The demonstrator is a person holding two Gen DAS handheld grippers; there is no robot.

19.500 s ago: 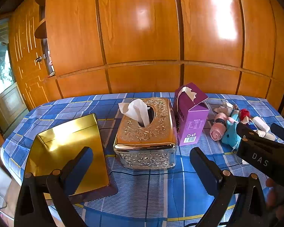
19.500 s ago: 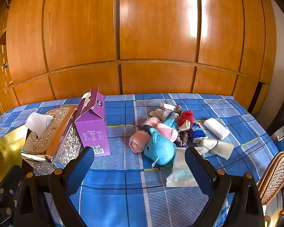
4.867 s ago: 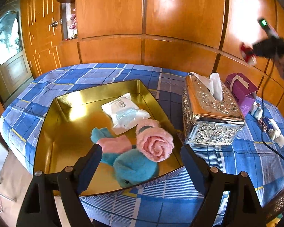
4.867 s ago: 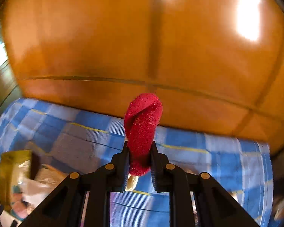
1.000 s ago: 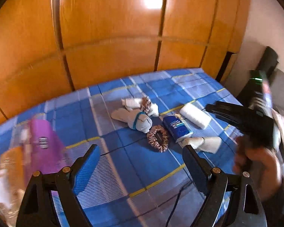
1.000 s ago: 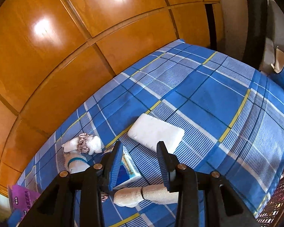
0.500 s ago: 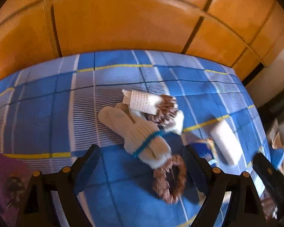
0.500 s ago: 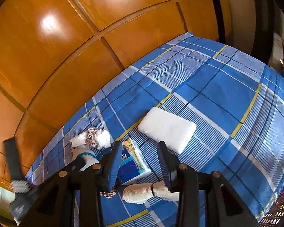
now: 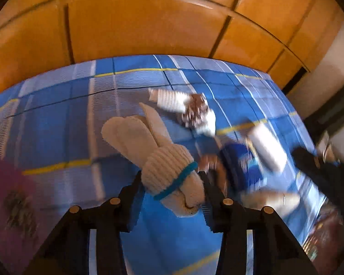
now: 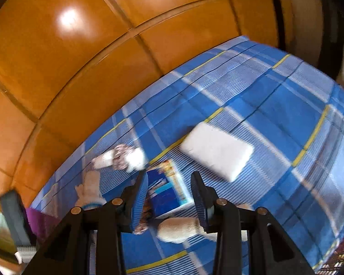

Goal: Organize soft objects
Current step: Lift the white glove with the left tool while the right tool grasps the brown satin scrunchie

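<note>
In the left wrist view my left gripper (image 9: 172,181) has its fingers on both sides of a rolled pair of cream socks with a teal band (image 9: 169,174), which lies on the blue plaid cloth (image 9: 57,123). Behind lie a white striped sock bundle with a brown scrunchie (image 9: 195,110), a blue tissue pack (image 9: 243,165) and a white pad (image 9: 267,149). In the right wrist view my right gripper (image 10: 168,190) is partly open and empty above the blue tissue pack (image 10: 167,190). A beige rolled cloth (image 10: 181,229) lies under it, the white pad (image 10: 217,151) beyond it.
A purple carton (image 9: 9,197) is at the left edge of the left wrist view and also shows in the right wrist view (image 10: 34,220). Orange wooden wall panels (image 9: 149,23) close off the far side. The right gripper's dark body (image 9: 328,178) is at the right.
My left gripper has dropped down onto the cream sock roll and its jaws have narrowed around it. My right gripper has moved closer to the blue tissue pack.
</note>
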